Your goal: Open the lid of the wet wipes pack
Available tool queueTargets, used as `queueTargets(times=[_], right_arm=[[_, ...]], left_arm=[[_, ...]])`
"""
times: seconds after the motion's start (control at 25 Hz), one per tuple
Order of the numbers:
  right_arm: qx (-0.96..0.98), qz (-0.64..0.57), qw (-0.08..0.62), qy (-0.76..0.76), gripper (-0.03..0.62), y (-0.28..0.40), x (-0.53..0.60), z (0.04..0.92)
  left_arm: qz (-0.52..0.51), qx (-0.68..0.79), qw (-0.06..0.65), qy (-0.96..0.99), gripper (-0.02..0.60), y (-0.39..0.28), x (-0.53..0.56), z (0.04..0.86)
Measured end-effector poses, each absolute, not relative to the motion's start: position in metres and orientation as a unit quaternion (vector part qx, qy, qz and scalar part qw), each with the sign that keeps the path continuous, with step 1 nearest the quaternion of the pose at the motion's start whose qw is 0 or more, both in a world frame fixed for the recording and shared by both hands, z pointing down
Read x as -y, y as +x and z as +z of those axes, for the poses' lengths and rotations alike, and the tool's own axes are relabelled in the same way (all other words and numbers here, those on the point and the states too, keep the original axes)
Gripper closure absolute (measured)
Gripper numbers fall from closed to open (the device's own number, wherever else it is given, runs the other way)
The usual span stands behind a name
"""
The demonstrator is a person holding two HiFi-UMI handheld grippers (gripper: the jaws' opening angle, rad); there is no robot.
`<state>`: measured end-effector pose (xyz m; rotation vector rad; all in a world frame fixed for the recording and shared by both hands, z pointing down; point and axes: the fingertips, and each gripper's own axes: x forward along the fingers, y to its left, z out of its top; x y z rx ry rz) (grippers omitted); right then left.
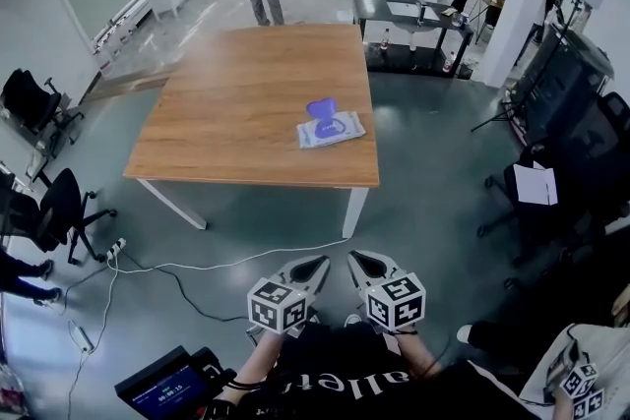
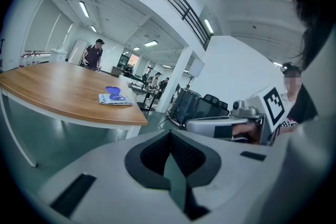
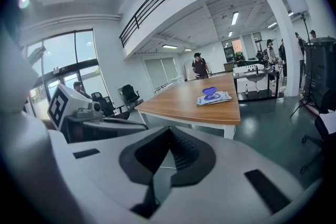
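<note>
The print on the wet wipes pack point(image 1: 331, 131) is too small to read. White lettering on the person's dark shirt point(image 1: 366, 379) is cut off, showing something like "alle". The pack lies flat on the wooden surface point(image 1: 246, 103), near its right edge and front corner, its purple lid point(image 1: 322, 109) standing raised over a purple ring. Bare grey floor point(image 1: 423, 202) lies open between the surface and the person, with a white cable point(image 1: 197, 266) trailing at the left. The left gripper point(image 1: 318, 262) and right gripper point(image 1: 358, 260) sit side by side, well apart from the pack, jaws closed together and holding nothing.
</note>
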<state>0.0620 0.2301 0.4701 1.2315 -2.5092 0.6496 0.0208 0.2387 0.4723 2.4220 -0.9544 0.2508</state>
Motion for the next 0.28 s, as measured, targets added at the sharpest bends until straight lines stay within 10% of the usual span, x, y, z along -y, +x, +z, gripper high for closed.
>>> queueTargets(times=[0.28], right_arm=[[0.866,0.221,0.137,0.427,0.583,0.083,-0.226,0.475]], left_arm=[[0.095,0.354,0.261,0.893,0.579,0.039,-0.237,0.478]])
